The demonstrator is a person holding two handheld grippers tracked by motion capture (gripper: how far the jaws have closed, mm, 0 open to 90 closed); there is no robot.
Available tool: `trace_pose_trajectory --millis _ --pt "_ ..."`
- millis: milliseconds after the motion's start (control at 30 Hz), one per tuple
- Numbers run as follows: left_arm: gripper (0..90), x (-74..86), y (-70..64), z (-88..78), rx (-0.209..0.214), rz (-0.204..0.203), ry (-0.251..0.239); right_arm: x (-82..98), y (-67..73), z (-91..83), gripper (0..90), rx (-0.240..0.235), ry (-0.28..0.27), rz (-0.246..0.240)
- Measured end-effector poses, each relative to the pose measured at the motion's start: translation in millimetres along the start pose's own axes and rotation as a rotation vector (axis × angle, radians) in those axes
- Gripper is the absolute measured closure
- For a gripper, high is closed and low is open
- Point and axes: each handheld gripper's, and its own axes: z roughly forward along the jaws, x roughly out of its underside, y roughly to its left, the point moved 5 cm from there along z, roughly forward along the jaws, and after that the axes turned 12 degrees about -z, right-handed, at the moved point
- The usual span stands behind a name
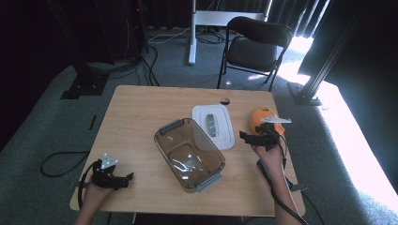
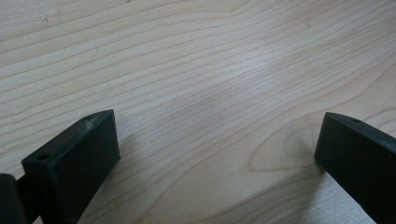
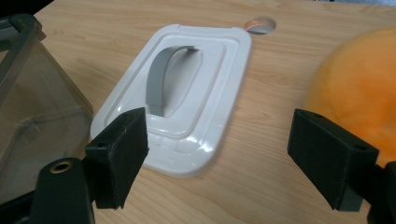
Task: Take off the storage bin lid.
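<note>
A clear brown-tinted container (image 1: 190,152) with grey clips stands empty at the table's middle. Its white lid (image 1: 213,125) with a grey handle lies flat just right of it, also seen in the right gripper view (image 3: 177,98). A round orange object (image 1: 261,118) sits near the table's right edge and looks blurred in the right gripper view (image 3: 359,88). My right gripper (image 1: 246,137) is held between the lid and the orange object, its jaws wide apart and empty (image 3: 217,137). My left gripper (image 1: 126,179) rests at the front left, open over bare wood (image 2: 219,144).
The wooden table (image 1: 141,108) has a round cable hole (image 1: 225,100) at its far edge. A black folding chair (image 1: 256,44) stands behind the table. Cables trail on the carpet at the left (image 1: 61,164).
</note>
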Motion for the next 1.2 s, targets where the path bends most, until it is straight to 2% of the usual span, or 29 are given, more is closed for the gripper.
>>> trace_pose_trajectory --millis 167,200,267,367,433,767,1000,1200 --pt "0.2 0.0 0.0 0.0 0.0 0.0 0.0 5.6 -13.0 -17.0 19.6 0.039 -0.019 0.013" --pt "0.2 0.0 0.0 0.0 0.0 0.0 0.0 5.6 -13.0 -17.0 19.6 0.039 -0.019 0.013" --pt "0.2 0.0 -0.1 0.0 -0.001 -0.001 0.0 5.9 -23.4 -21.9 19.6 0.062 -0.019 0.029" --pt "0.2 0.1 -0.2 0.0 -0.002 -0.001 0.0 5.1 -31.7 -23.1 19.6 0.078 -0.018 0.042" --pt "0.2 0.1 -0.2 0.0 -0.002 -0.002 -0.001 4.9 -34.3 -23.1 19.6 0.086 -0.016 0.044" --pt "0.2 0.0 -0.2 0.0 -0.002 -0.002 -0.001 9.7 -64.7 -12.0 19.7 0.124 0.009 0.12" --pt "0.2 0.1 -0.2 0.0 -0.002 -0.002 0.0 12.3 -78.3 -4.7 19.6 0.147 0.035 0.151" --pt "0.2 0.0 -0.2 0.0 -0.002 -0.002 -0.001 12.7 -84.5 -3.2 19.6 0.157 0.046 0.158"
